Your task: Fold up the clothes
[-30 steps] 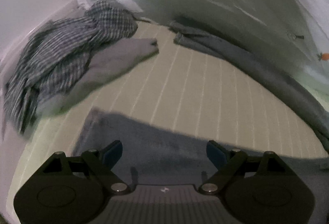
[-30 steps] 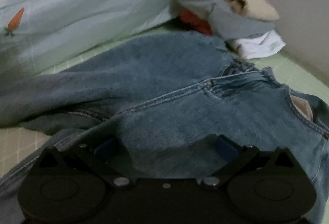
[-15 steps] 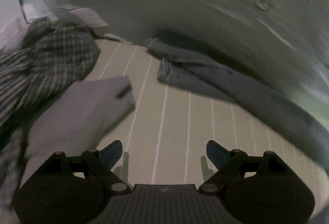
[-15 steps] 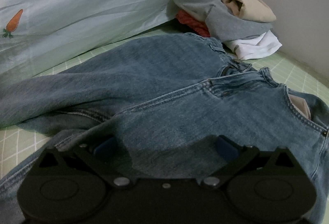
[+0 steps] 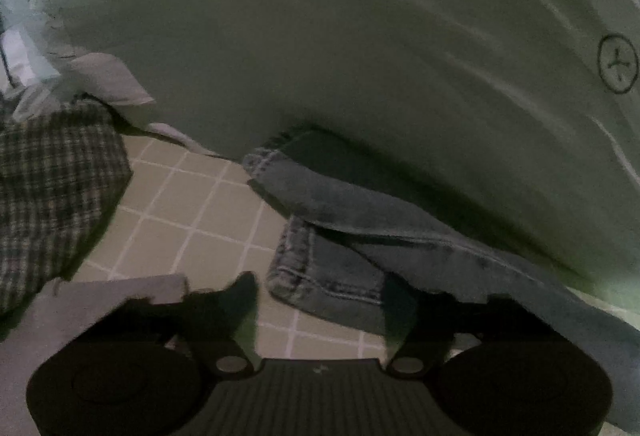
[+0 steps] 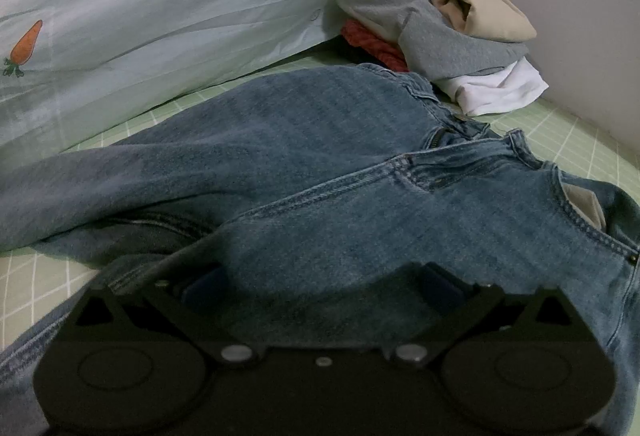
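A: Jeans (image 6: 340,164) spread on the green checked sheet (image 6: 580,140), thigh denim right under the right gripper (image 6: 320,276), jaws wide, holding nothing.
B: Left gripper (image 5: 324,296)?
A: Wide open too, empty. Jeans leg cuffs (image 5: 320,272) just ahead, between its fingers. Plaid shirt (image 5: 56,196) far left, quilt (image 5: 360,36) beyond.

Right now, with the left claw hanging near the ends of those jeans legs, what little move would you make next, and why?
Probably ease the left claw forward and down onto the nearer jeans hem and close. Its jaws stand open and empty, and the hem lies just ahead between them on the checked sheet. The right claw sits open on the upper jeans, so the leg ends look like the next thing to fold.
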{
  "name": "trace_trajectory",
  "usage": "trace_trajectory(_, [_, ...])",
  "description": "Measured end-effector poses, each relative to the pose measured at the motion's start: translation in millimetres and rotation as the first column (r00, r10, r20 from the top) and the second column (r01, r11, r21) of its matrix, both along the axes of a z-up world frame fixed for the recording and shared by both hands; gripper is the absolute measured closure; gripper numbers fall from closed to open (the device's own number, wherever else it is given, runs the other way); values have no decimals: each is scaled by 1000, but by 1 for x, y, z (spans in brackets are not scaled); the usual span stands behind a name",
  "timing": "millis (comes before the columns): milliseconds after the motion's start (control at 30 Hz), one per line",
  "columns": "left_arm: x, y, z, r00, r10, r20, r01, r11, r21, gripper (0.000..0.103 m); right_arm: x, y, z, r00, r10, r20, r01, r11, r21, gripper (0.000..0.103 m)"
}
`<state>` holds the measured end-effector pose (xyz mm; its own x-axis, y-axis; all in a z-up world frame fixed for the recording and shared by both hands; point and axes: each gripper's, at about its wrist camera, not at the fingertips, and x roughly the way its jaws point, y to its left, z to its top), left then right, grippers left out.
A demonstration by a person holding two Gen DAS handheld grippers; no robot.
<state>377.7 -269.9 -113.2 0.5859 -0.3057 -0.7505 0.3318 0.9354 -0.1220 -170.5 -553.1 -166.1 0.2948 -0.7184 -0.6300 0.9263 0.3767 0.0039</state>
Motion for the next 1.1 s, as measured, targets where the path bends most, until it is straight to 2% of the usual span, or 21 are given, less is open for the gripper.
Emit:
trace_trajectory(67, [0, -4, -1, 1000, 3, 19, -3, 1000, 20, 67, 0, 0, 0, 1000, 0, 0, 0, 1000, 0, 0])
trace_trajectory(100, [0, -3, -1, 1000, 3, 20, -4, 1000, 21, 81, 0, -1, 0, 1000, 1, 0, -1, 1000, 0, 0])
trace_trajectory(200, [1, 6, 3, 1000, -4, 2, 4, 1000, -4, 83, -1, -1, -1, 1000, 2, 2, -2, 1000, 1, 0])
trace_trajectory(333, [-12, 25, 22, 1000, -19, 19, 19, 1000, -18, 83, -1, -1, -1, 1000, 2, 2, -2, 1000, 1, 0])
trace_trajectory(500, [-41, 60, 72, 996, -30, 82, 35, 998, -55, 84, -2, -1, -1, 1000, 0, 3, 0, 1000, 1, 0])
trace_trajectory(633, [-65, 94, 114, 991, 7, 137, 7, 995, -101, 84, -2, -2, -1, 1000, -1, 3, 1, 1000, 1, 0])
trace_trajectory(733, [-83, 112, 129, 981, 16, 194, -5, 998, -55, 84, -3, -3, -1, 1000, 0, 3, 0, 1000, 1, 0])
trace_trajectory(800, [-94, 126, 123, 987, 39, 154, -33, 999, -42, 84, -3, -2, -1, 1000, 1, 3, -1, 1000, 1, 0])
trace_trajectory(900, [-112, 148, 96, 995, 86, 59, -85, 996, -20, 84, -3, -3, -1, 1000, 0, 3, 0, 1000, 2, 0])
trace_trajectory(1033, [-135, 175, 60, 986, 152, -65, -151, 988, 15, 84, -4, -4, -1, 1000, 4, 3, -4, 1000, 2, 0])
trace_trajectory(1100, [-141, 181, 47, 981, 170, -92, -168, 985, 27, 84, -4, -4, -1, 1000, 5, 3, -5, 1000, 2, 0])
